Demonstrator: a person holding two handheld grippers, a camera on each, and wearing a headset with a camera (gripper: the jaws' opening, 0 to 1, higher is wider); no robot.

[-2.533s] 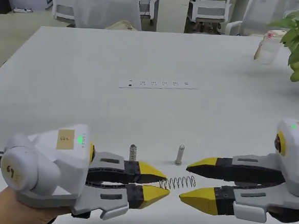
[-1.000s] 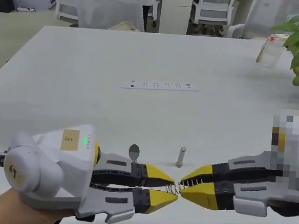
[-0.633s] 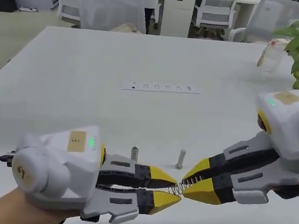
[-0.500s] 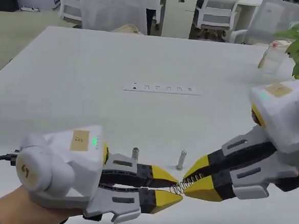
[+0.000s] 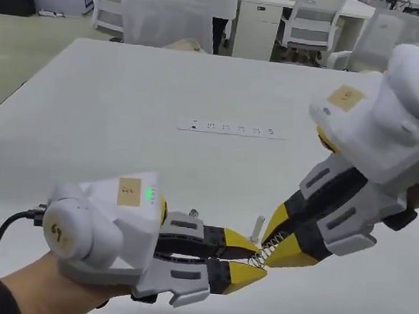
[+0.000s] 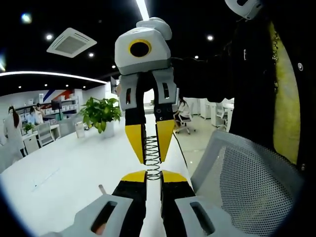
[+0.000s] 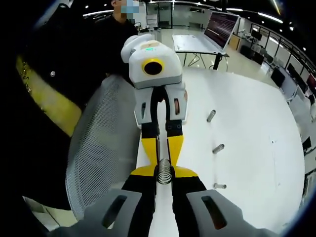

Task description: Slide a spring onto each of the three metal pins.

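Now both tongs share one spring [image 6: 153, 157]. The left tongs [image 6: 153, 177] are pressed together on its near end and the right tongs [image 7: 164, 173] pinch the other, so the coil spans the air between the yellow tips, just in front of a bare metal pin [image 5: 260, 224]. A couple of seconds ago the right tongs lay level and spread, clear of the spring. They have since closed on it and swung up, reaching down steeply from the upper right, and the spring tilts with them — a hand-over, I judge, to stand it upright for that pin. A second pin [image 5: 193, 213] peeks over the left tongs' body, too small to tell if it carries a spring. The right gripper view catches three pins [image 7: 217, 148] on the desk [image 5: 125, 122] — equally hard to read.
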